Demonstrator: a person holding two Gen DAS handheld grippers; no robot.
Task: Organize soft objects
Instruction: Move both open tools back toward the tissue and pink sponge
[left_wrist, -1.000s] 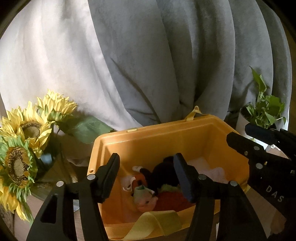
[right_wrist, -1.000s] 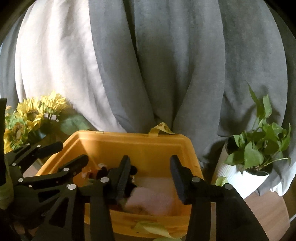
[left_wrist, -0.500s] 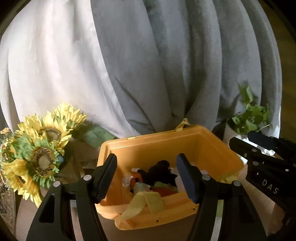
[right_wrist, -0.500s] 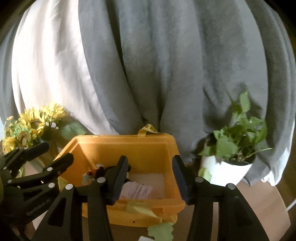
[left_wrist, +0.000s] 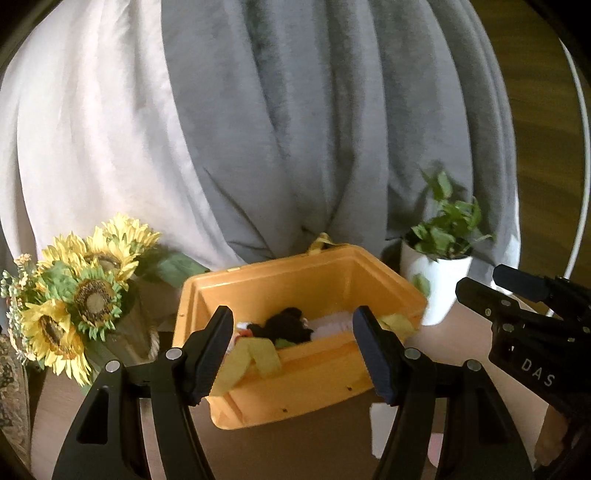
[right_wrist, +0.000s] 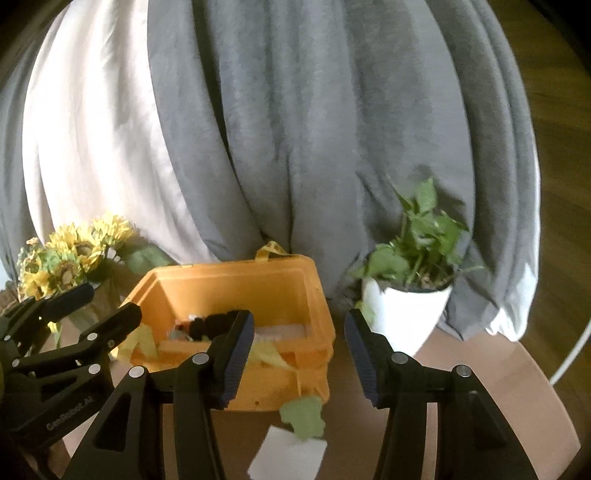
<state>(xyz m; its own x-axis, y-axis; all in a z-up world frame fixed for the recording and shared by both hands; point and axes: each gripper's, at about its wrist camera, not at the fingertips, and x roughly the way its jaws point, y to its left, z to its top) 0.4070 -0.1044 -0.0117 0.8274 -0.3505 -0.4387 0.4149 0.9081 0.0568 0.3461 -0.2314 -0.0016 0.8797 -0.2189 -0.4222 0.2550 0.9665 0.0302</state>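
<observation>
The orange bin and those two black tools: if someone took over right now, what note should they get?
Left tool: open, holding nothing, in front of the orange bin.
Right tool: open, holding nothing, at the bin's right corner.
In the bin: a black plush toy, pale pink fabric and yellow cloth draped over the front rim.
Outside it, on the table: a green scrap and a white sheet.
Done: most soft things are binned.
Left: probably tuck in the yellow cloth and bin the green scrap.
</observation>
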